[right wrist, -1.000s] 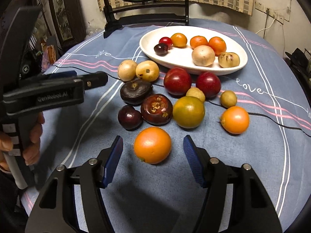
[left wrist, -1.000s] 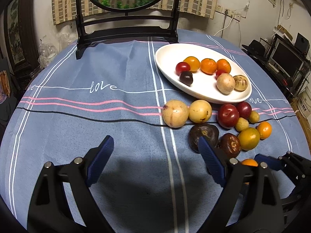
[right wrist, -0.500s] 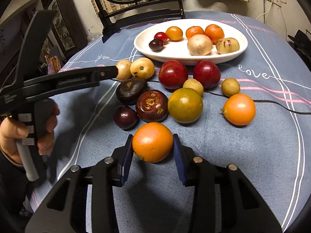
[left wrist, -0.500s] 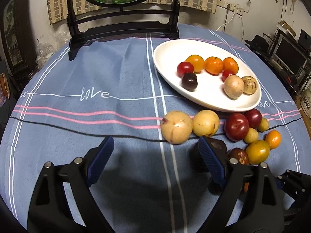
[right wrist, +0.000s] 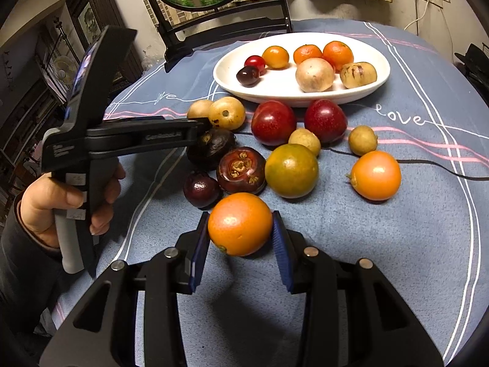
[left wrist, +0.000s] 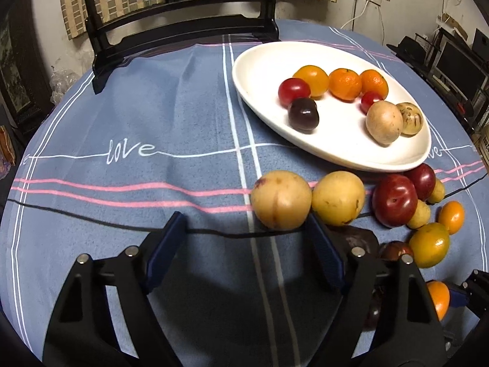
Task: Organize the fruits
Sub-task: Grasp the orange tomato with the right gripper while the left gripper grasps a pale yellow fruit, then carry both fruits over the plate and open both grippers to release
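My right gripper (right wrist: 241, 214) is shut on an orange (right wrist: 240, 223); both blue pads press its sides, low over the blue cloth. My left gripper (left wrist: 244, 223) has its jaws closing with only cloth between the pads. A tan round fruit (left wrist: 281, 203) lies just ahead of its right fingertip, with a second tan fruit (left wrist: 337, 197) beside it. The white oval plate (left wrist: 262, 70) holds several fruits: oranges, small red ones, a dark plum (left wrist: 303, 117) and two tan ones. In the right wrist view the left gripper (right wrist: 195, 128) reaches over a dark mangosteen (right wrist: 211, 148).
Loose on the cloth lie two red plums (right wrist: 273, 122), more mangosteens (right wrist: 241, 169), a green-orange citrus (right wrist: 292, 169), an orange fruit (right wrist: 376, 174) and small yellow ones. A black chair (left wrist: 183, 30) stands behind the table. A hand (right wrist: 39, 208) holds the left gripper.
My right gripper has closed on the orange. My left gripper has moved forward toward the two tan fruits, and its jaws have narrowed a little.
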A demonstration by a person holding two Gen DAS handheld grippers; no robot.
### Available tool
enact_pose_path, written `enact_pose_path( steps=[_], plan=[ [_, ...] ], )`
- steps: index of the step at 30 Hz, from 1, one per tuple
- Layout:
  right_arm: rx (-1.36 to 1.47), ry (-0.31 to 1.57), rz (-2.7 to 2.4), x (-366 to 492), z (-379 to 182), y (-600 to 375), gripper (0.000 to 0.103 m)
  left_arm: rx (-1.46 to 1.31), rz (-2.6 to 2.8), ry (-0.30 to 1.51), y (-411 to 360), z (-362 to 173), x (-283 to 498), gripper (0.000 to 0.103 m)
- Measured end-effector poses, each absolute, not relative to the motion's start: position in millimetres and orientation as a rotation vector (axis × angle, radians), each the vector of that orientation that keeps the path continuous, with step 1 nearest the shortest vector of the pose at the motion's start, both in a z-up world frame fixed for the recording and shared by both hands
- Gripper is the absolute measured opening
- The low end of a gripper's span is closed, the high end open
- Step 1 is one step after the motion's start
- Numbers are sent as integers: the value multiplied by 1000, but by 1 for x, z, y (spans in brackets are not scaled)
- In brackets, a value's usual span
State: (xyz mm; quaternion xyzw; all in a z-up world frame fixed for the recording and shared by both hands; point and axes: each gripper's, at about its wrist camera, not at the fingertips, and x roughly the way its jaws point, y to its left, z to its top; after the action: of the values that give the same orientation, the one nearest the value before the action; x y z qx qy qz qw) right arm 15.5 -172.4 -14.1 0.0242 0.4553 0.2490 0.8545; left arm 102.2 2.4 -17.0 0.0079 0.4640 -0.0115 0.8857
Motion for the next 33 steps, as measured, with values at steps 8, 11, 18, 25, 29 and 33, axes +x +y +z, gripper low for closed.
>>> enact_pose_path(
  steps=[8,11,18,25,29,33],
  plan=[
    [42,963,529,15,-15,-170,40,23,-32,961,-1,-21,115,73],
    [47,961,525,15,-15,-171,40,19,-35,953,1,-21,118,70],
    [50,959,520,15,-15,-172,40,51,-66,928,-4,-18,115,40],
    [66,948,510,16,-13,-177,40,-11,-71,934,6,-11,101,40],
    [70,938,511,15,-11,-178,40,-25,-82,922,7,-2,85,40],
    [88,930,506,15,-8,-182,40,-10,-110,894,1,13,70,40]
  ],
)
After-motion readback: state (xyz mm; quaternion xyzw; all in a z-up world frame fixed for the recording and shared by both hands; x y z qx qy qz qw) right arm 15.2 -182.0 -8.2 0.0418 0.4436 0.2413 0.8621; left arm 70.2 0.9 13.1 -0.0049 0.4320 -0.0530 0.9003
